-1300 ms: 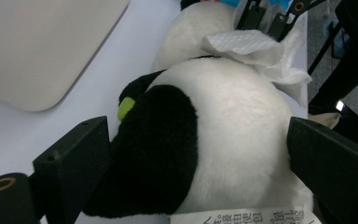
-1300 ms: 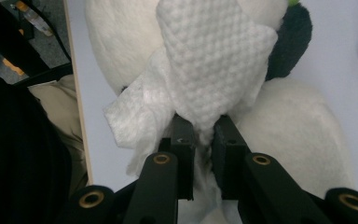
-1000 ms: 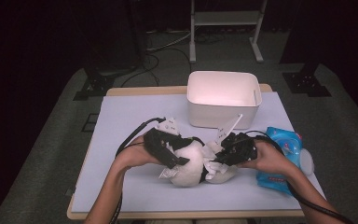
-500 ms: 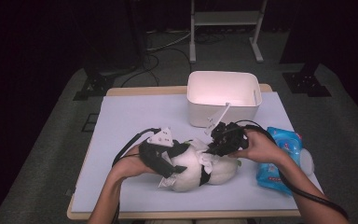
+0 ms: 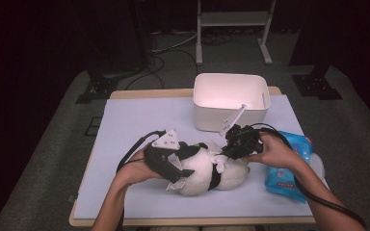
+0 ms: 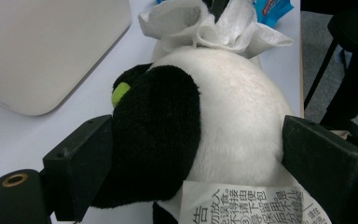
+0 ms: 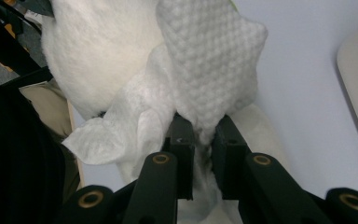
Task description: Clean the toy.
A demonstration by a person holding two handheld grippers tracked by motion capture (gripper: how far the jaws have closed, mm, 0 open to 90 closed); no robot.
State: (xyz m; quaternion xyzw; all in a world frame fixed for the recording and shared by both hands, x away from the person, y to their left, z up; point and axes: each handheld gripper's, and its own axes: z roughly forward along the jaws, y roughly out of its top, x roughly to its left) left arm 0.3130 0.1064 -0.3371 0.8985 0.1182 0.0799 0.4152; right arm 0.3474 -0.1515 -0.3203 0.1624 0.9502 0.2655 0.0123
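The person is cleaning a panda plush toy (image 5: 207, 171) with a wet wipe (image 7: 205, 79). The toy lies on its side on the bench (image 5: 139, 120), near its front edge, at about 7 o'clock from the white tub (image 5: 231, 98).

Compared with one second ago, the toy has been turned and shifted a little toward the left hand, and the right tongs (image 5: 238, 144) have moved from its side up onto its top. Half a second ago they were lifted slightly, toward the tub; now they are down on the fur again.

The left tongs (image 6: 193, 154) stand wide and are clamped on the toy's body, one jaw on the black part and one on the white part. Their jaws eased in and out a little within this second, with the toy always between them. The right tongs are almost closed and pinch the crumpled wipe, which lies against the white fur.

I judge this to be the middle of wiping: one hand steadies, the other rubs. The blue wipe packet (image 5: 289, 163) lies at 3 o'clock from the toy.
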